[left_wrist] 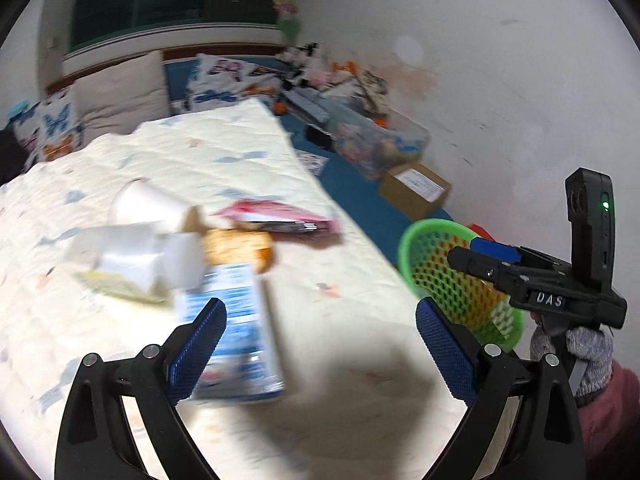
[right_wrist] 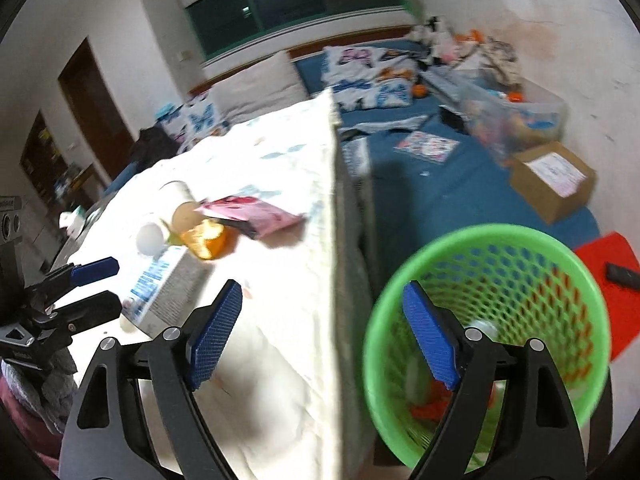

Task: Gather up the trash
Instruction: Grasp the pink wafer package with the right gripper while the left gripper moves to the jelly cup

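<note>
My left gripper (left_wrist: 320, 344), jaws spread and empty, is nearer the blue-white carton (left_wrist: 236, 332), whose long axis runs away from me; the green basket (right_wrist: 560, 256) lies right.

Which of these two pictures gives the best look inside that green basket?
The right wrist view: the green basket fills the foreground and you look down into it, seeing scraps at its bottom. The left wrist view shows the green basket only from the side, partly behind the right gripper.
</note>
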### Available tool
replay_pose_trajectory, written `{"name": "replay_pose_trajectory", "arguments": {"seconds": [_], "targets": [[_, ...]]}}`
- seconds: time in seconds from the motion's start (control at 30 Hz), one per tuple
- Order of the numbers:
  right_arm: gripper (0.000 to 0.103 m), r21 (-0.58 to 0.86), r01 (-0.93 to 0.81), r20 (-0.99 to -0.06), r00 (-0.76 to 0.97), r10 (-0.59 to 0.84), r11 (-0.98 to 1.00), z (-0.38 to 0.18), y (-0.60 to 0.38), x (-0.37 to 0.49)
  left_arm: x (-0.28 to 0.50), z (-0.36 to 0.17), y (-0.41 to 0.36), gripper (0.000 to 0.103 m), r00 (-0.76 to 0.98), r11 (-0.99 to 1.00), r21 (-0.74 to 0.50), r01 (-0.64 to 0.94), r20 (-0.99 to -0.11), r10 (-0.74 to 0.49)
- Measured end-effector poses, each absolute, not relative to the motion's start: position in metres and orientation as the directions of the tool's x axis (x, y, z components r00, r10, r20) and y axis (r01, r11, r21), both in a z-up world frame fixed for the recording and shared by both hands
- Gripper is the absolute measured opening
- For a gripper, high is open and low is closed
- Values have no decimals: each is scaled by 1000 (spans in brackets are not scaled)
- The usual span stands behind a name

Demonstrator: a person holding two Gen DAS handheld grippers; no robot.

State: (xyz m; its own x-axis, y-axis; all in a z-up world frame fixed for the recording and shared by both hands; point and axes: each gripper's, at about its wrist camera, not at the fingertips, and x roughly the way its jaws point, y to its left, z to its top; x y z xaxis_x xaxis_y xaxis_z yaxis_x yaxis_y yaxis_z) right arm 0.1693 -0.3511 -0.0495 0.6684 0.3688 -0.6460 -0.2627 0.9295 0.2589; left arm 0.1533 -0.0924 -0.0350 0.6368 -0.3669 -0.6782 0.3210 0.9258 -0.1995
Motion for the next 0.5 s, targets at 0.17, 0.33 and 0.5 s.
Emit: {"name": "replay_pose_trajectory", "arguments": {"seconds": [0.17, 0.33, 0.5], "targets": [[83, 271, -342, -660, 615, 433, 900, -49, -322, 201, 148, -35, -50, 92, 664, 950, -209, 233, -679, -312], [83, 282, -415, -669, 562, 487, 865, -48, -295, 233, 139, -36, -16, 92, 683, 964, -212, 159, -682, -263], [83, 275, -480, -680, 515, 521, 833, -48, -273, 260, 136, -41, 8, 92, 686, 970, -217, 105, -691, -229]]}}
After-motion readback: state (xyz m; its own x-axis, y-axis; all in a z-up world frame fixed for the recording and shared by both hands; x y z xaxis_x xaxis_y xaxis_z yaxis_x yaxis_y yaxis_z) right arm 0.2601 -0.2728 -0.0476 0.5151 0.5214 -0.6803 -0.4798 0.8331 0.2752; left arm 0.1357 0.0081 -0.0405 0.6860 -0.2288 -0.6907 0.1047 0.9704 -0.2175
